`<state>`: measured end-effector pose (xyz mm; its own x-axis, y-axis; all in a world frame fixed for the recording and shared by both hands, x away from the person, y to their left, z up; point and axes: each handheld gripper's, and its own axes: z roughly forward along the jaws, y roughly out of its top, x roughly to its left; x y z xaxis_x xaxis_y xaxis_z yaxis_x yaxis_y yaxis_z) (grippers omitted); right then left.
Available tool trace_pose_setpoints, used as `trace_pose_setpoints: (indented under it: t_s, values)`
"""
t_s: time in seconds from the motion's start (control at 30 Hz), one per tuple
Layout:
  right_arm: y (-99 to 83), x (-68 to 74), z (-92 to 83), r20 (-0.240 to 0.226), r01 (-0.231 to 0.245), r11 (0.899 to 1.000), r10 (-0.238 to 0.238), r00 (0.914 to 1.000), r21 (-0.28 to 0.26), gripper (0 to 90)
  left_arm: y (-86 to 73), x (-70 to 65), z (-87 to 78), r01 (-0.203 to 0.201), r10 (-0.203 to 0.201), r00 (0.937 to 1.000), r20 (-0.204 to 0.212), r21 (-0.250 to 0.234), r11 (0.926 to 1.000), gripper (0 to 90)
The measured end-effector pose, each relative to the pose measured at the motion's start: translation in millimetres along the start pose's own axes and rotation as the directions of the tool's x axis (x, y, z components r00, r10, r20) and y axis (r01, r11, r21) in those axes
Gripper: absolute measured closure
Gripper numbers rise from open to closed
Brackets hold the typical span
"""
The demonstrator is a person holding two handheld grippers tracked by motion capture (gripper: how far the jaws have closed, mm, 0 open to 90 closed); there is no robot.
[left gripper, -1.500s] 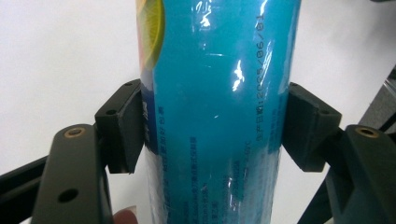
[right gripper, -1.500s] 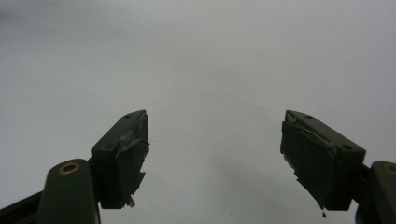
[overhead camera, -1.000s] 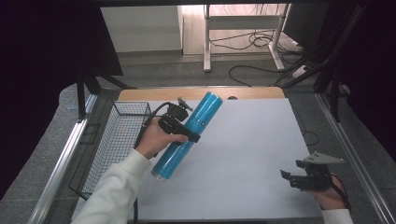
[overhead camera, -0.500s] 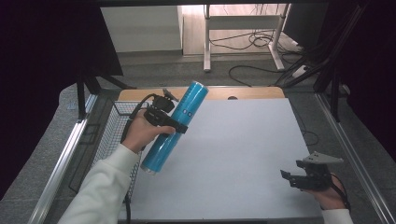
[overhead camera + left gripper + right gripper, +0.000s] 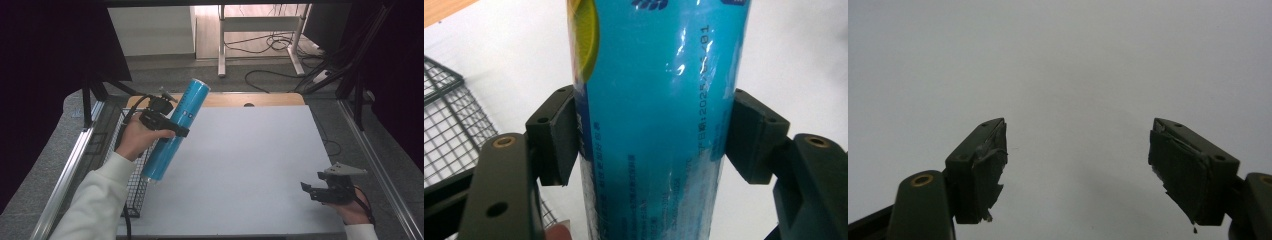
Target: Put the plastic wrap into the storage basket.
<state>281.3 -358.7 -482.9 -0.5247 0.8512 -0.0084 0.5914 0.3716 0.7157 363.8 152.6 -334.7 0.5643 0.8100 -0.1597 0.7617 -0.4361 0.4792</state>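
A long blue tube (image 5: pixel 176 130) with printed text and a lemon picture is held tilted in the air over the table's left edge. My left gripper (image 5: pixel 172 127) is shut on its middle; in the left gripper view both black pads press the blue tube (image 5: pixel 651 120) from either side. My right gripper (image 5: pixel 314 192) rests near the front right of the white table (image 5: pixel 260 165), open. In the right gripper view its jaws stand wide apart over bare white surface, with my right gripper (image 5: pixel 1078 165) holding nothing.
A black wire basket (image 5: pixel 131 170) hangs along the table's left side, partly below the tube. A wooden strip (image 5: pixel 260 99) runs along the table's far edge. Metal frame rails flank both sides; cables lie on the floor beyond.
The left hand has carried the tube leftward, away from the table's middle and toward the basket. The right gripper has stayed still.
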Motion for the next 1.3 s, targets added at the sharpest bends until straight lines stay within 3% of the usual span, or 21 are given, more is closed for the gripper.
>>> trace_pose_setpoints:
  t_s: [0.4,0.83,1.3]
  values:
    - [0.1,0.6,1.3,0.002,0.002,1.0,-0.002,1.0,0.005,23.9,-13.0,21.4,-12.0,0.054,-0.053,0.9982,-0.029,0.009,0.9985,31.7]
    - [2.8,1.6,1.9,0.002,0.011,1.0,-0.011,0.9999,-0.003,23.9,-38.8,51.9,-28.8,0.123,-0.121,0.9893,-0.081,0.019,0.9923,31.7]
    - [3.5,1.7,3.3,0.004,0.013,1.0,-0.013,0.9999,0.003,23.9,-72.0,90.0,-16.9,0.235,-0.225,0.9641,-0.141,0.059,0.9702,31.7]
